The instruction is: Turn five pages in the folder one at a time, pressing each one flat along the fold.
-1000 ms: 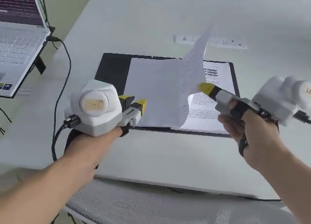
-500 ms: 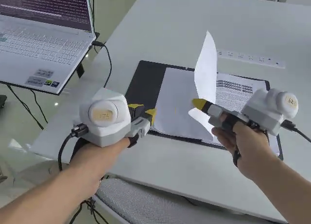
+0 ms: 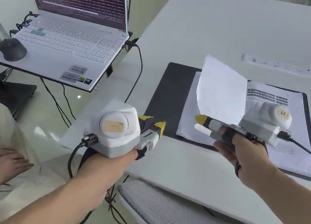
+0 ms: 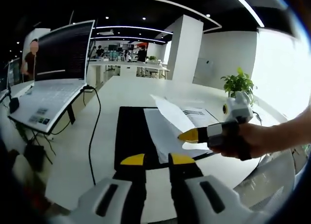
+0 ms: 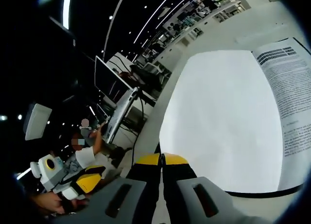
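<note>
Right tool [image 3: 200, 121] is clamped on the lower edge of a page [image 3: 221, 90], which is lifted mid-turn over the folder [image 3: 167, 95]. Left tool [image 3: 153, 123], jaws slightly apart, hovers at the folder's 7 o'clock. Pressing is not yet done, and the page count can't be told.

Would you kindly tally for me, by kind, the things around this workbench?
grippers: 2 (left gripper, right gripper)
laptop: 1
mouse: 1
folder: 1
lifted page: 1
power strip: 1
Total: 7
</note>
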